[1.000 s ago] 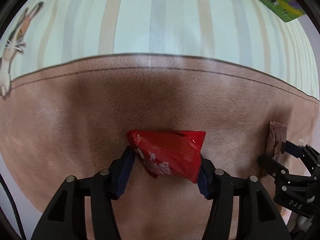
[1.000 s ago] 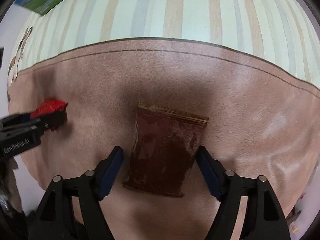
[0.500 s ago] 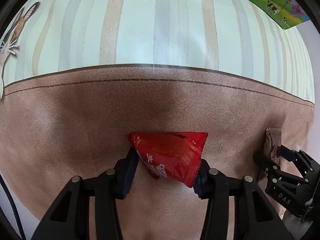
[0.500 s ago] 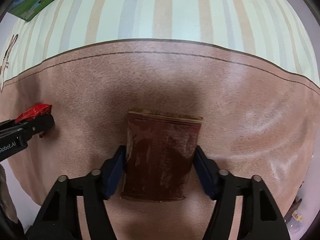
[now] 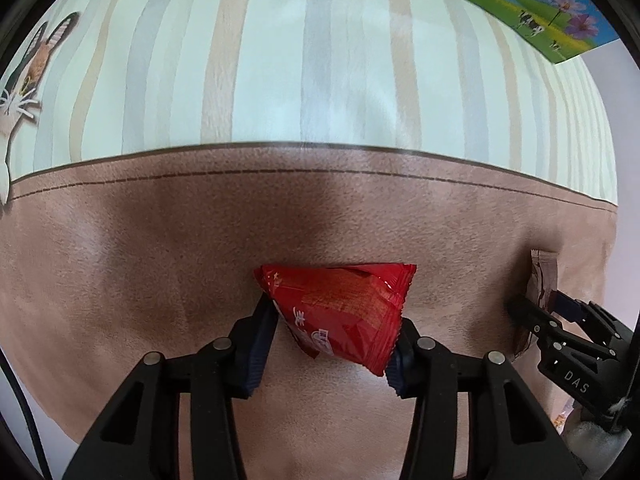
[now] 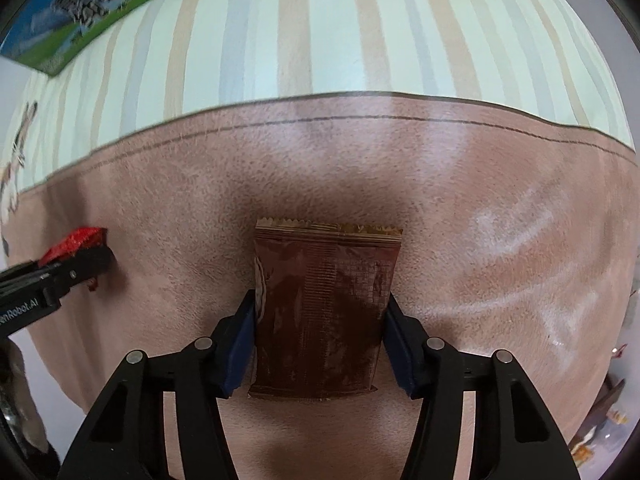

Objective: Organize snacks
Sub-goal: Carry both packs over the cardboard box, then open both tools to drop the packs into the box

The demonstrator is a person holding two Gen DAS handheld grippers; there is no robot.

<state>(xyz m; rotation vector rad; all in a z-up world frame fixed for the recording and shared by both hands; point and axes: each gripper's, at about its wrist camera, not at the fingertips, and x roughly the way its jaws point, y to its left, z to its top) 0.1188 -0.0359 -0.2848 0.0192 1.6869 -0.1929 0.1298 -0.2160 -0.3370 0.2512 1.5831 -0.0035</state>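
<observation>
My left gripper [image 5: 332, 320] is shut on a red snack packet [image 5: 344, 308] and holds it above the brown part of the tablecloth [image 5: 160, 260]. My right gripper [image 6: 320, 316] is shut on a brown snack packet [image 6: 324, 312], held flat between the blue pads. The right gripper also shows at the right edge of the left wrist view [image 5: 536, 312] with the brown packet [image 5: 542, 276] edge-on. The left gripper shows at the left of the right wrist view [image 6: 80, 256] with the red packet [image 6: 76, 238].
The cloth turns striped pale green and beige [image 5: 320, 60] farther back. A green and blue carton [image 5: 540, 12] lies at the far edge; it also shows in the right wrist view [image 6: 92, 4]. A cat picture [image 5: 24, 80] is at the left. Small packets [image 6: 600, 420] lie off the cloth at lower right.
The right gripper closed from open around the brown packet to shut on it. Both grippers have risen and tilted back with their packets, so more of the striped cloth and the carton shows.
</observation>
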